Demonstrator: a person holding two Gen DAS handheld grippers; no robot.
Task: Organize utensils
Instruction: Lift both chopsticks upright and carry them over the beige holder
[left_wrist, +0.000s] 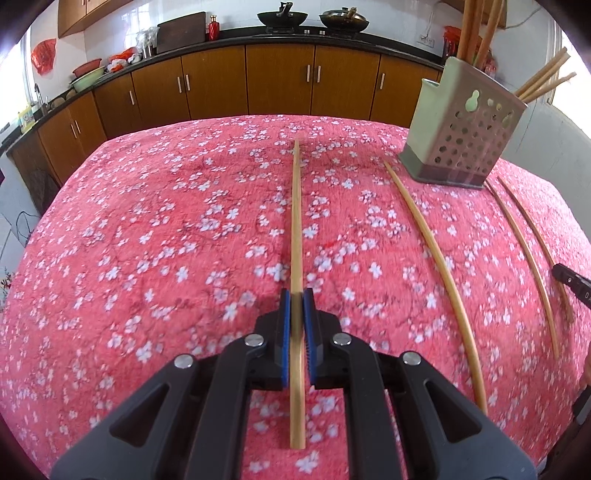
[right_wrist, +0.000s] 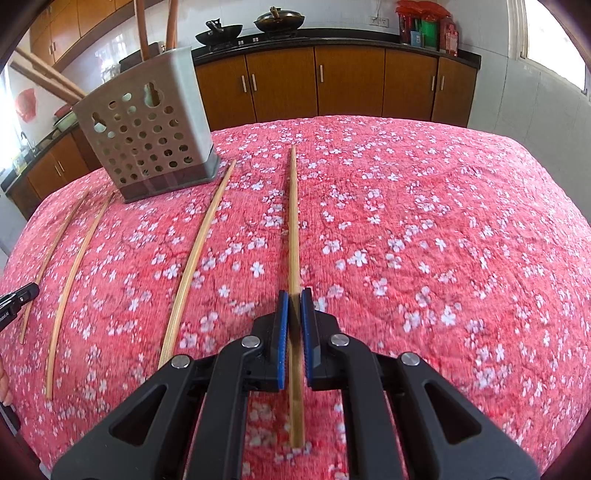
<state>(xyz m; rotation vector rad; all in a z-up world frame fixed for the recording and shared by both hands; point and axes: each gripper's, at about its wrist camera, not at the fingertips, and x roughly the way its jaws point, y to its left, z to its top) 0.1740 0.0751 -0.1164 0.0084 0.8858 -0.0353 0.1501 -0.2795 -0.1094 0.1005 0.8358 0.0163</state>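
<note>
My left gripper (left_wrist: 296, 295) is shut on a wooden chopstick (left_wrist: 296, 229) that points away over the red flowered tablecloth. My right gripper (right_wrist: 294, 295) is shut on another chopstick (right_wrist: 293, 221) in the same way. A pale perforated utensil holder (left_wrist: 461, 129) with several chopsticks in it stands at the far right in the left wrist view and at the far left in the right wrist view (right_wrist: 147, 129). Three loose chopsticks lie between the grippers: one (right_wrist: 192, 266) near the right gripper, two (right_wrist: 70, 280) further left.
The table (left_wrist: 166, 221) is covered by a red cloth with white blossoms. Brown kitchen cabinets (left_wrist: 277, 81) and a black counter with woks stand behind. The other gripper's tip shows at the right edge (left_wrist: 572, 284) and at the left edge (right_wrist: 18, 299).
</note>
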